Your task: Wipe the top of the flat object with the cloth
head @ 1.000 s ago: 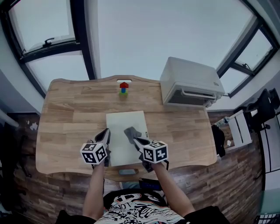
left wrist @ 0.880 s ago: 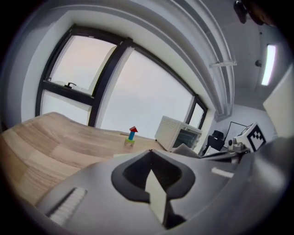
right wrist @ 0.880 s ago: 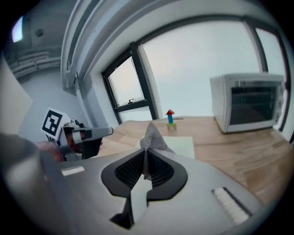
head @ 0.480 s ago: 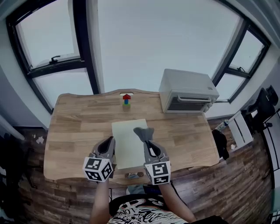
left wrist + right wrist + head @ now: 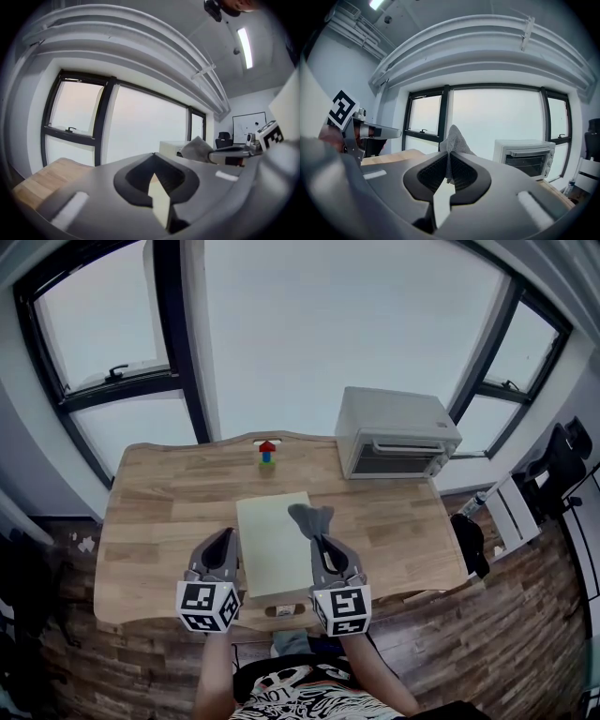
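A pale flat board [image 5: 272, 540] lies in the middle of the wooden table [image 5: 150, 512]. My right gripper [image 5: 319, 538] hovers above the board's right edge, shut on a grey cloth [image 5: 310, 517] that sticks up beyond its tips. In the right gripper view the cloth [image 5: 454, 138] is pinched between the closed jaws, pointing level toward the windows. My left gripper [image 5: 223, 542] hangs over the board's left edge, shut with nothing in it. The left gripper view shows its jaws closed and the right gripper with the cloth [image 5: 199, 149] off to the right.
A white toaster oven [image 5: 396, 435] stands at the table's back right. A small stack of coloured blocks [image 5: 267, 453] sits at the back edge, centre. Large windows lie behind the table; a dark office chair [image 5: 558, 465] is at the far right.
Both grippers have risen off the board and now point level instead of downward. The cloth came up with the right gripper, and the head view has shifted to show more of the window.
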### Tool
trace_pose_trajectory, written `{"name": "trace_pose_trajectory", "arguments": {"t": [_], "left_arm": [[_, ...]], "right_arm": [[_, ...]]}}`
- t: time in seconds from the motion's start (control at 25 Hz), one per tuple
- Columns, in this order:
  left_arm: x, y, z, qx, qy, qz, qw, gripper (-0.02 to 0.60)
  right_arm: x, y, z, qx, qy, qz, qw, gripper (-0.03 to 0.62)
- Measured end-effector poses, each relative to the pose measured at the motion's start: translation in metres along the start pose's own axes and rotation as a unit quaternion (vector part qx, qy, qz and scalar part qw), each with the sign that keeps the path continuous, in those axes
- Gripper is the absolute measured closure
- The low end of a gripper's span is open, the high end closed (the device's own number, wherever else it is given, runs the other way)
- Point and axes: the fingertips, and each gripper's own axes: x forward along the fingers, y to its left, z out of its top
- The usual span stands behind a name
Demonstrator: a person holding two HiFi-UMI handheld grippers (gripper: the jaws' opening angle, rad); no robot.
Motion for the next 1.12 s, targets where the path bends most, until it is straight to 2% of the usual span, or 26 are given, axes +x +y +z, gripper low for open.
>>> {"name": "trace_pose_trajectory", "arguments": {"t": [0.12,1.12], "left_arm": [[-0.001,-0.005,0.000,-0.022,-0.005,-0.017,0.9996,0.525],[0.007,-0.010,-0.017,-0.035,0.003,-0.022,0.9991,0.525]], "right_arm": [[-0.003,-0.003,-0.002,0.002,0.004,-0.003,1.000,0.585],[-0.007,-0.011,-0.018,0.024,0.020,0.015,0.999,0.585]]}}
